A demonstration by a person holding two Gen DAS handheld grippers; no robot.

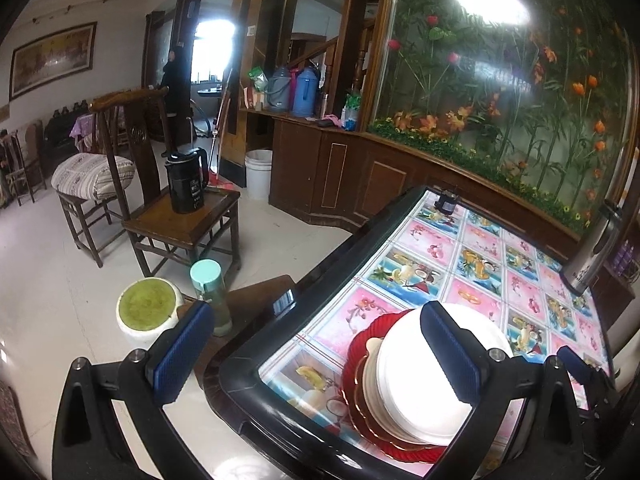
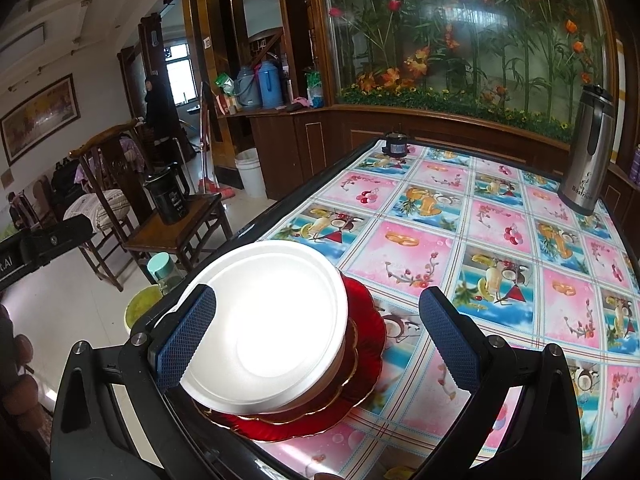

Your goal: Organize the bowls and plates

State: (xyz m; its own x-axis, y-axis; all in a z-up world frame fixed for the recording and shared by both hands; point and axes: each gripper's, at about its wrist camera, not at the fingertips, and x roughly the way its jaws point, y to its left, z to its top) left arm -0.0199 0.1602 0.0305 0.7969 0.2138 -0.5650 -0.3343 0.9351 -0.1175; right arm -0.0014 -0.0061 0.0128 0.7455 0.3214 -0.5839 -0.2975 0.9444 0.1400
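A stack of dishes stands near the table's near left corner: a white plate [image 2: 264,320] on top of white bowls or plates, on red plates [image 2: 364,344] with gold rims. The stack also shows in the left wrist view [image 1: 416,376]. My left gripper [image 1: 316,356] is open and empty, its right finger over the stack, its left finger off the table edge. My right gripper [image 2: 316,336] is open and empty, above the stack, the white plate between its fingers without touching.
The table [image 2: 480,216] has a bright fruit-pattern cloth and a black rim. A steel thermos [image 2: 588,152] stands at its far right, a small dark object [image 2: 396,144] at its far edge. Left of the table are a green-lidded bottle [image 1: 208,292], a white pot [image 1: 148,312] and wooden chairs [image 1: 180,224].
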